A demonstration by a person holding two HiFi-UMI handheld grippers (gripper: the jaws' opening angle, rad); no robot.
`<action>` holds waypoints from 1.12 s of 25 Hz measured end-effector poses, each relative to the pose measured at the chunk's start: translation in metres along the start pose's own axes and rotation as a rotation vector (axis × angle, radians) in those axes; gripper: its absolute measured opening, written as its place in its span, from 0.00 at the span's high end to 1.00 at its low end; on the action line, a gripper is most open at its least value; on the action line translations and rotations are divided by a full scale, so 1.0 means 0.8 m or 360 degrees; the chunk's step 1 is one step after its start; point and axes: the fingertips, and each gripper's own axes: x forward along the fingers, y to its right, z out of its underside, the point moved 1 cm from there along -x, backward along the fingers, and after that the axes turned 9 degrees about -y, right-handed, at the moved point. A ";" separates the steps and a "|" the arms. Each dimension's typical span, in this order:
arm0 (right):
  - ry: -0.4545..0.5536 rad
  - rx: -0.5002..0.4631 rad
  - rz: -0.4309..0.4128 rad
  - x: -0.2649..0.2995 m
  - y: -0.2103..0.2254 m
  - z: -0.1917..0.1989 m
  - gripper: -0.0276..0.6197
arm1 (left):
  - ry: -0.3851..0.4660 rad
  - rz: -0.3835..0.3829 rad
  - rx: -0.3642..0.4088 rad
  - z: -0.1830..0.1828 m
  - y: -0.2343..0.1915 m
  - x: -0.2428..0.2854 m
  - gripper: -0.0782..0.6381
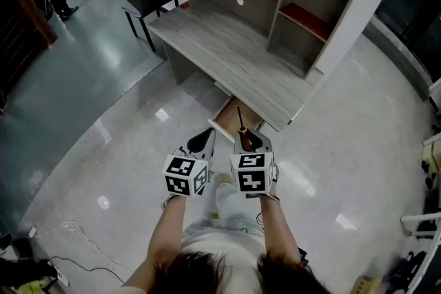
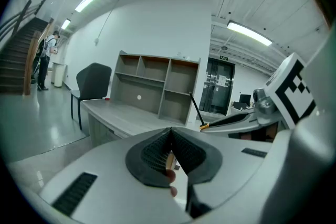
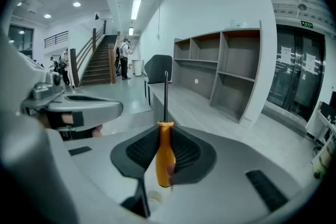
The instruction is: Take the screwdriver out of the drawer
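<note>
While right gripper [image 3: 165, 132] clamps orange-handled, dark-shafted screwdriver [image 3: 164, 157] at frame centre, shaft points straight up-frame; left gripper [image 2: 170, 135] clenched, empty.

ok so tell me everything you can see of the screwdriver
The screwdriver has a smooth orange handle that looks like plastic and a thin dark shaft. The right claw holds it, jaws shut on the handle. It lies in line with the jaws, and the shaft sticks out past their tips toward the desk. Nothing else touches it. The tip is too small to read.
</note>
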 end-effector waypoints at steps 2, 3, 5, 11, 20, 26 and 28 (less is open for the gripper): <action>0.0026 -0.0017 0.0006 -0.019 -0.010 0.003 0.83 | 0.0023 0.0000 0.0011 0.001 0.008 -0.020 0.87; 0.0036 -0.0024 0.0009 -0.028 -0.015 0.006 0.83 | 0.0033 0.0000 0.0016 0.002 0.013 -0.029 0.87; 0.0051 -0.0032 0.0012 -0.045 -0.021 0.014 0.83 | 0.0050 0.0004 0.0023 0.007 0.023 -0.047 0.87; 0.0171 -0.0018 0.0032 -0.099 -0.036 0.019 0.83 | 0.0105 0.0028 0.0066 0.005 0.050 -0.095 0.87; 0.0311 -0.0019 0.0055 -0.173 -0.057 0.028 0.83 | 0.0139 0.0077 0.0118 0.011 0.095 -0.148 0.87; 0.0354 -0.0037 0.0042 -0.195 -0.057 0.038 0.83 | 0.0156 0.0070 0.0155 0.013 0.120 -0.161 0.87; 0.0361 -0.0044 0.0036 -0.199 -0.053 0.042 0.83 | 0.0161 0.0061 0.0162 0.012 0.128 -0.162 0.87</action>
